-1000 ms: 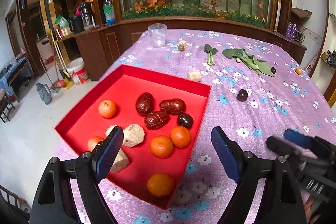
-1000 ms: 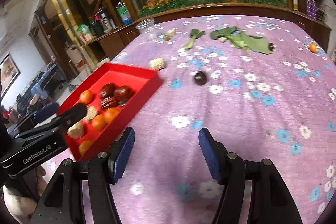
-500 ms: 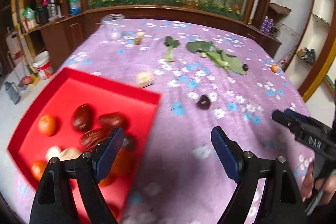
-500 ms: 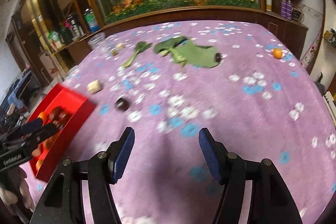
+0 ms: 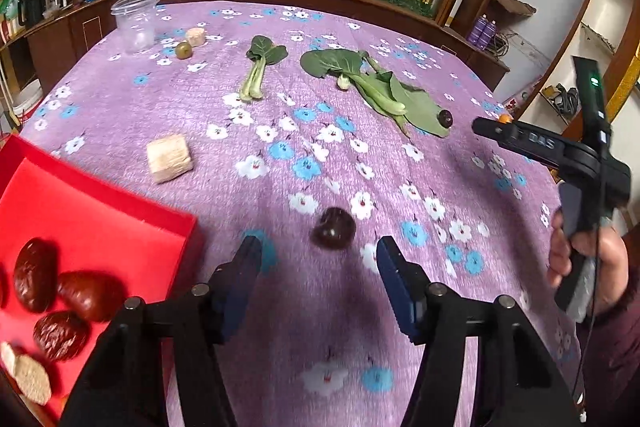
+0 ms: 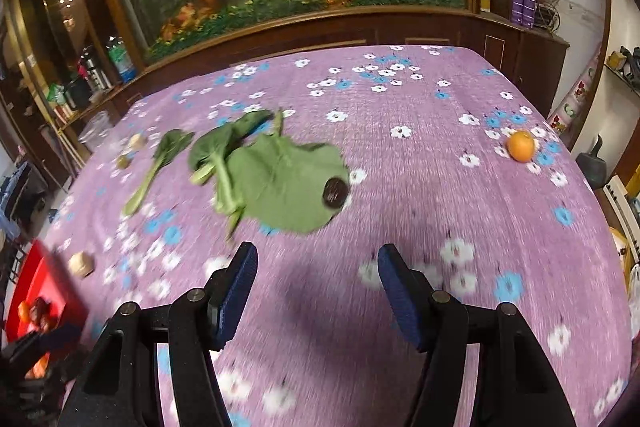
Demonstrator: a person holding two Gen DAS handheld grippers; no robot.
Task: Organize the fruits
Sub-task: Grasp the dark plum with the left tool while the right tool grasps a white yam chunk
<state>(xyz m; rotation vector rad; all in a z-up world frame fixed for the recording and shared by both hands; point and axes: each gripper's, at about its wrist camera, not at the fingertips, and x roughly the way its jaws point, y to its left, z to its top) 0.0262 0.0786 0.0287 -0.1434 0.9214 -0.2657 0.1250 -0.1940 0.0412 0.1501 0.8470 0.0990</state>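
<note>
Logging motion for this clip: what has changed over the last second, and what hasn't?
Both views swung right, away from the red tray. The left gripper now faces the loose dark round fruit; its jaws have just been closing, nothing between them yet. The right gripper, open and empty, faces the green leaves. Fruits and purple flowered tablecloth lie unchanged.

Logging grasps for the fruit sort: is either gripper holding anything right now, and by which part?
Nothing is held. The left gripper, its jaws just closing, hangs over the dark plum without touching; the right gripper is empty.
</note>
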